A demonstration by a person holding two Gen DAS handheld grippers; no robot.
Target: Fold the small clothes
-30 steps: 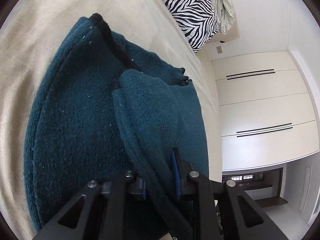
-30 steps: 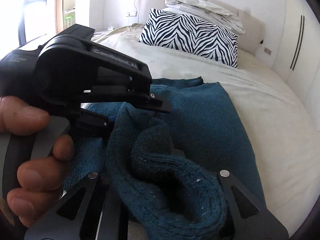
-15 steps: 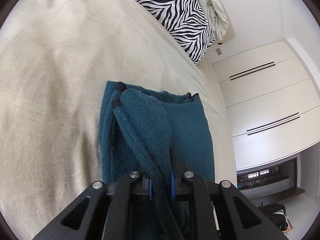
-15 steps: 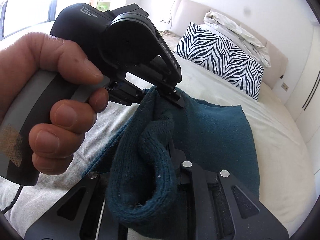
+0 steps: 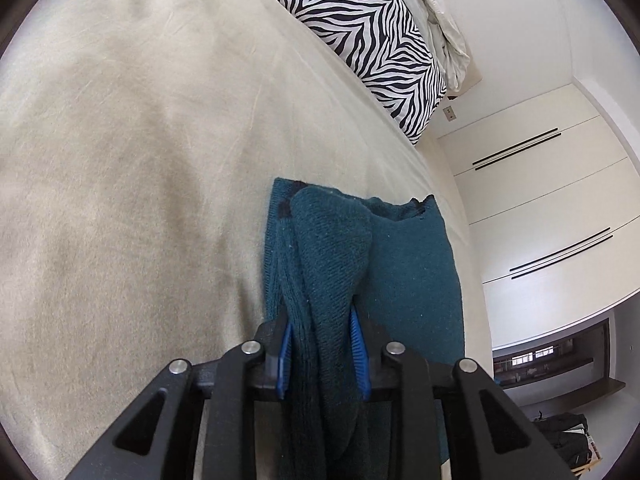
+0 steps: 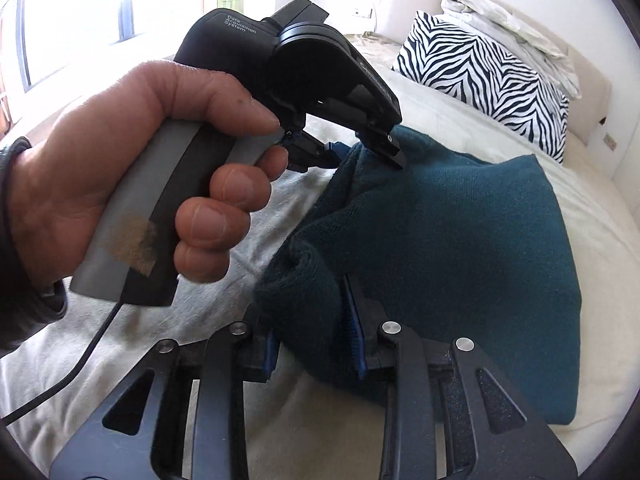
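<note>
A teal knit sweater lies folded on the beige bed. My left gripper has a raised fold of its near edge between the blue pads; its jaws are opening, with the knit still filling the gap. In the right wrist view the sweater spreads to the right. My right gripper has a rolled edge of it between its pads, and its jaws are opening too. The left gripper, held by a hand, sits just beyond on the same edge.
A zebra-striped pillow and crumpled pale bedding lie at the head of the bed. White wardrobe doors stand beyond the bed's right side. A black cable hangs from the left gripper's handle.
Both grippers have drawn back toward the near edge with the fold, so the sweater looks smaller and flatter. Both pairs of pads stand wider apart than half a second ago.
</note>
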